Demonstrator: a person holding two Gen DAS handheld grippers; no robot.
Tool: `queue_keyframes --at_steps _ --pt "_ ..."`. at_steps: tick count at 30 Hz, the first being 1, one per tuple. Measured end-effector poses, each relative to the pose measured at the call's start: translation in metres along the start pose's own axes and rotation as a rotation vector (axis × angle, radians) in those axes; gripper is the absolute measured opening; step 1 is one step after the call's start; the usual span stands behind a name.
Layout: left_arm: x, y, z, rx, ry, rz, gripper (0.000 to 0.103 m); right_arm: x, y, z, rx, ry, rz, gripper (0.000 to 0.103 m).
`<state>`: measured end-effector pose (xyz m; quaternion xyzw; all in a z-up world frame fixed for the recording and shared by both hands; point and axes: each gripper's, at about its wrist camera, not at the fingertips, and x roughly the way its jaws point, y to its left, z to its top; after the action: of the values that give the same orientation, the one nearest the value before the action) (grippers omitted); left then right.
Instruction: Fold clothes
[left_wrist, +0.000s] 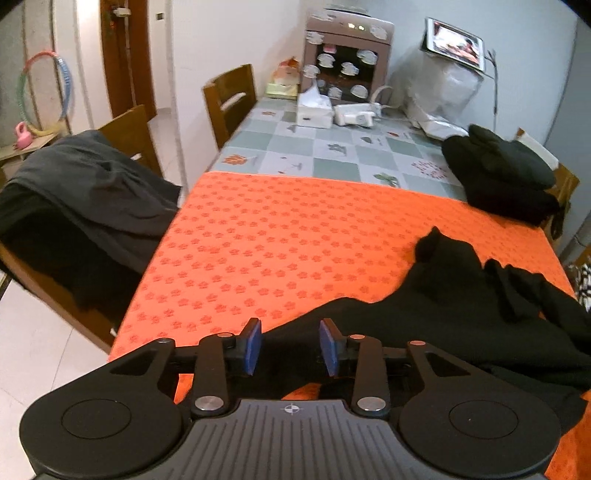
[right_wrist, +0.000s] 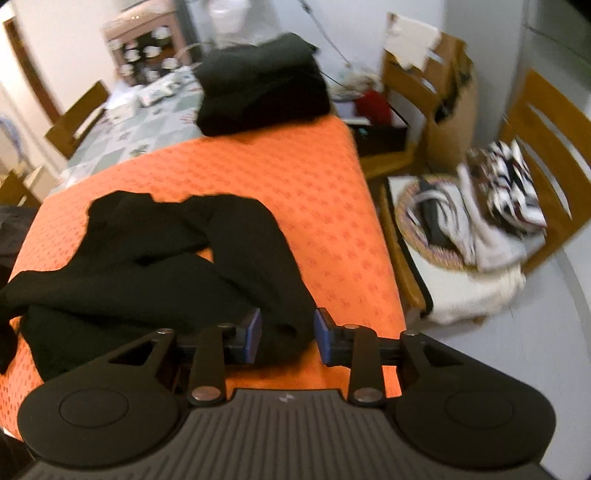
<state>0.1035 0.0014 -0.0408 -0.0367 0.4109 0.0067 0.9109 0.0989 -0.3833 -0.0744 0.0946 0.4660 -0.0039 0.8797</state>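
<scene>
One folded stack (right_wrist: 258, 85) sits past the crumpled black garment (right_wrist: 155, 266) on the counter (left_wrist: 277, 240), both hand-held grippers (left_wrist: 291, 347) (right_wrist: 288, 336) spread, pinching nothing, so folding's barely started.

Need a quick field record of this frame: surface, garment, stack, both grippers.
surface: orange flower-print mat over a checked tablecloth
garment: black garment, crumpled and unfolded, on the mat's near side
folded stack: black folded clothes at the mat's far edge
left gripper: open, garment edge between the pads, not pinched
right gripper: open, a fold of the garment between the pads
off table: dark clothes on a chair; basket of striped laundry
</scene>
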Motion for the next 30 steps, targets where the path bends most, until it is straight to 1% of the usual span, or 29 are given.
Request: queue_keyframes --at_steps 4,7,10,15,22,24,26,27,30 --pt "0.015 -0.012 0.006 0.026 0.012 -0.026 0.038 0.015 0.015 0.021 -0.058 -0.012 0.029 0.042" --pt "0.026 -0.021 0.011 0.039 0.018 -0.041 0.038 0.038 0.026 0.038 -0.092 -0.010 0.053 0.046" --pt "0.035 -0.030 0.014 0.051 0.029 -0.049 0.038 0.068 0.034 0.052 -0.111 -0.001 0.062 0.049" --pt "0.046 -0.041 0.019 0.070 0.051 -0.055 0.038 0.125 0.048 0.072 -0.144 0.031 0.065 0.050" --pt "0.054 -0.050 0.024 0.073 0.068 -0.048 0.038 0.184 0.068 0.090 -0.218 0.091 0.083 0.049" --pt "0.053 -0.052 0.024 0.070 0.068 -0.043 0.038 0.192 0.072 0.088 -0.246 0.099 0.072 0.043" --pt "0.051 -0.054 0.024 0.065 0.067 -0.038 0.038 0.191 0.070 0.087 -0.251 0.089 0.055 0.011" --pt "0.049 -0.055 0.024 0.064 0.065 -0.036 0.038 0.190 0.069 0.087 -0.251 0.083 0.047 0.006" --pt "0.043 -0.060 0.023 0.064 0.054 -0.031 0.038 0.176 0.056 0.087 -0.207 0.036 0.026 0.005"
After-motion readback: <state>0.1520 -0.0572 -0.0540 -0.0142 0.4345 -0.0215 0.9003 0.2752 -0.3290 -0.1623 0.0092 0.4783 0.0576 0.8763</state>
